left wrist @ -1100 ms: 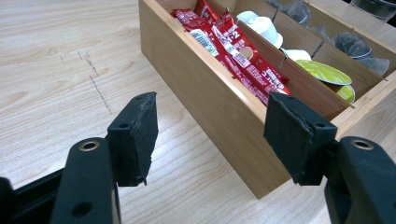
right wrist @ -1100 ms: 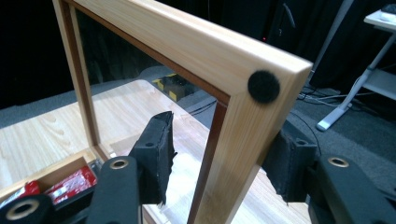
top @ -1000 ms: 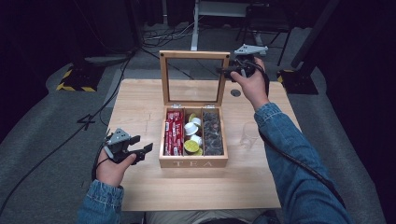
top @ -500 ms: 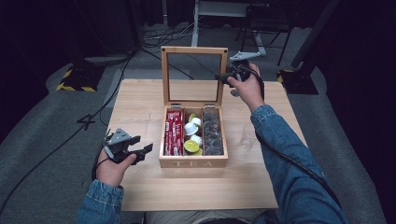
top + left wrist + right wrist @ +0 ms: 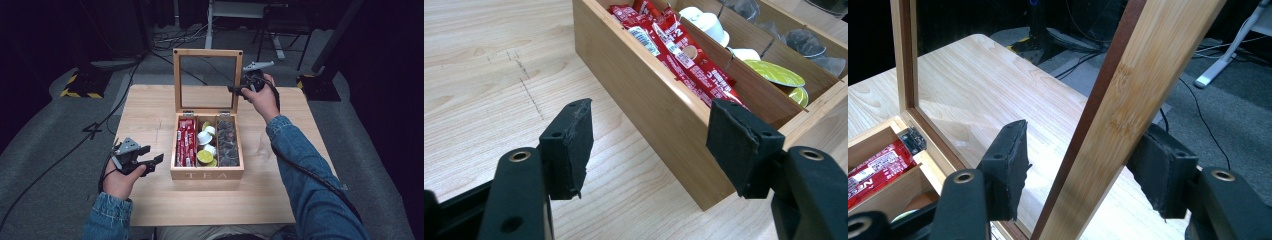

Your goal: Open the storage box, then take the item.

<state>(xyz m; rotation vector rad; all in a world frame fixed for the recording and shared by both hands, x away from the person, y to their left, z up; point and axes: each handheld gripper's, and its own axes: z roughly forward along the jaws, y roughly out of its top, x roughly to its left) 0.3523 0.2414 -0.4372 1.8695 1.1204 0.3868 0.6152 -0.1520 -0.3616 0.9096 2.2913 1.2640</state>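
1. The tea box (image 5: 207, 172) sits mid-table (image 5: 150, 110), its long axis running front to back; its glass lid (image 5: 207, 54) stands upright at the far edge.
2. The right gripper view shows the lid's side rail (image 5: 1128, 115) between the jaws, a gap at the left pad; contact cannot be confirmed.
3. The right hand-held gripper (image 5: 239, 89) is at the lid's right rail.
4. The left hand-held gripper (image 5: 156, 160), wide open and empty, rests near the box's front-left corner.

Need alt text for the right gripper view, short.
The right gripper has its open jaws on either side of the wooden frame of the tea box lid, which stands upright. Through the glass pane lies the wooden table; red packets show in the box at lower left.
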